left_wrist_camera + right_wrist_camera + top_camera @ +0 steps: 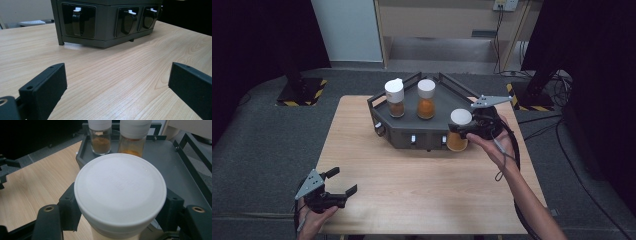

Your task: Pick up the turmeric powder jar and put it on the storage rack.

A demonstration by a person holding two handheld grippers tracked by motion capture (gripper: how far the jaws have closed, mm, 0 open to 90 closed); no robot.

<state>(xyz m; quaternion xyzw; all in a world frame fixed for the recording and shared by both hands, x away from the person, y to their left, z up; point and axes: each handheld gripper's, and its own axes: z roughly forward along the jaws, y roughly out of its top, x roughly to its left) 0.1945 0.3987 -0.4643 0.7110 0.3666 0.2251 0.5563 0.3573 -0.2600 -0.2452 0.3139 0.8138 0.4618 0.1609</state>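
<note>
Right gripper (460, 131), at 3 o'clock of the bench (422, 200): its fingers (68, 210) clamp a white-capped jar (120, 188) of orange powder just below the cap, holding it off the bench against the front right corner of the dark rack (409, 131). Two more jars, one brown-filled (395, 98) and one orange-filled (426, 99), stand upright on the rack at 12 o'clock. Left gripper (343, 182), at 7 o'clock, rests low with fingers (45, 86) spread wide apart and nothing between them.
</note>
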